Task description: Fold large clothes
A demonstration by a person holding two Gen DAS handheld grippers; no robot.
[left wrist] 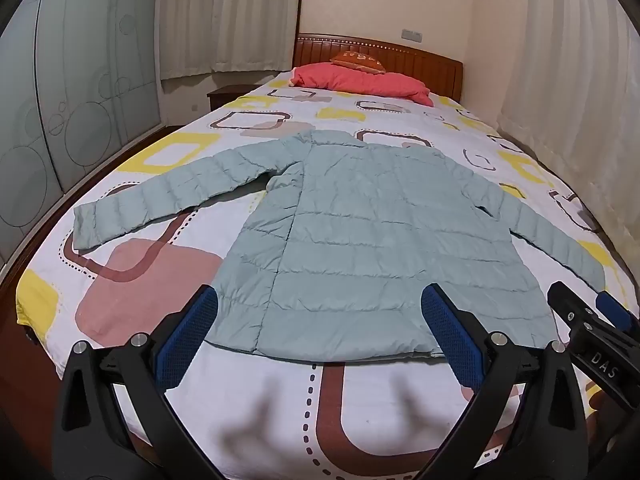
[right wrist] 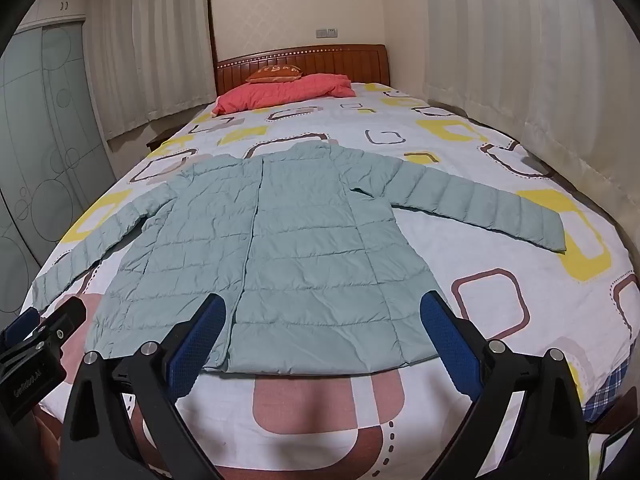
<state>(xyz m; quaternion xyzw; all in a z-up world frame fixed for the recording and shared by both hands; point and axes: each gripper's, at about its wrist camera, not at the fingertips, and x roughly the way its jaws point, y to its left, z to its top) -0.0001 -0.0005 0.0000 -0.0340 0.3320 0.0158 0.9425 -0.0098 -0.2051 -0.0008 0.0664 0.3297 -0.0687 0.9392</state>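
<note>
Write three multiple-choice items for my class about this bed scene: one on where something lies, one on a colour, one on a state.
1. Where does the red quilt lie?
A. At the head of the bed, by the headboard
B. On top of the jacket
C. On the floor

2. What colour is the jacket?
A. Yellow
B. Pale blue-green
C. Black

3. How does the jacket lie?
A. Folded in half
B. Rolled into a bundle
C. Spread flat, both sleeves out to the sides

Answers:
1 A: the quilt sits against the wooden headboard, far beyond the jacket's collar.
2 B: the quilted fabric is pale blue-green over the patterned sheet.
3 C: both views show the body flat and a sleeve stretching to each side.
</note>
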